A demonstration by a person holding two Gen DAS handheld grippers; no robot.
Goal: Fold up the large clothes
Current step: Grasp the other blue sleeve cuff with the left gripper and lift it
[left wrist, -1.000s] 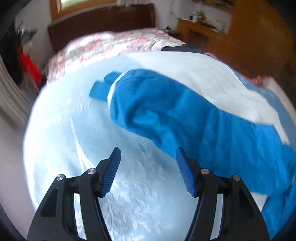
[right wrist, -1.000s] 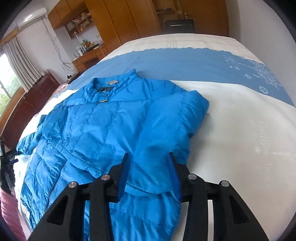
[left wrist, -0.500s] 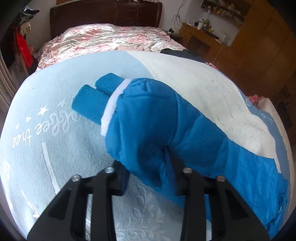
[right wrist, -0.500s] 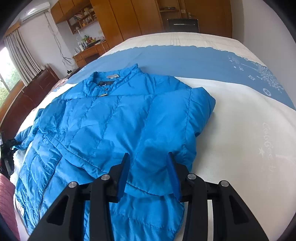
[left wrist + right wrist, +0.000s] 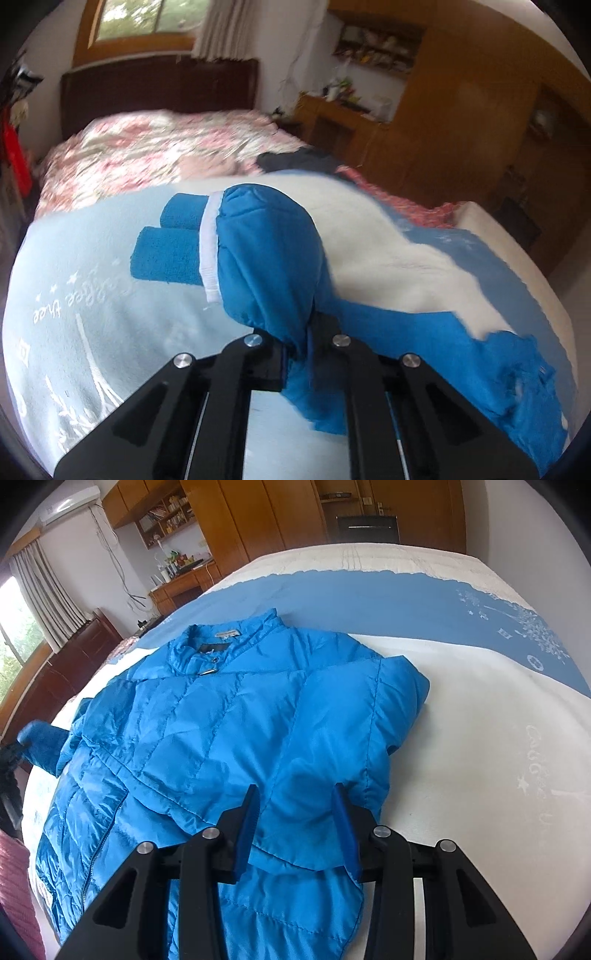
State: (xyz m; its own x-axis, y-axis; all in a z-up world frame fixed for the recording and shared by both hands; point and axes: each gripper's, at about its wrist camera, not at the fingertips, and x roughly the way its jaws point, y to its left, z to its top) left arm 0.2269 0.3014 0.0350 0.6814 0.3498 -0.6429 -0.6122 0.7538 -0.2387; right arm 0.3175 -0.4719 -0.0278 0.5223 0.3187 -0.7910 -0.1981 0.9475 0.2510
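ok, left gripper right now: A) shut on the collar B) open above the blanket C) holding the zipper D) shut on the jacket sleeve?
D: in the left wrist view the left gripper has its fingers closed with the blue sleeve bunched between them, the knit cuff sticking out beyond.

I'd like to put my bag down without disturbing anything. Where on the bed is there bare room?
Bare blanket lies beyond the jacket's folded shoulder, toward the wall, and on the blue band past the collar. The other side is crowded: the left gripper holds the sleeve there, cuffs alongside.
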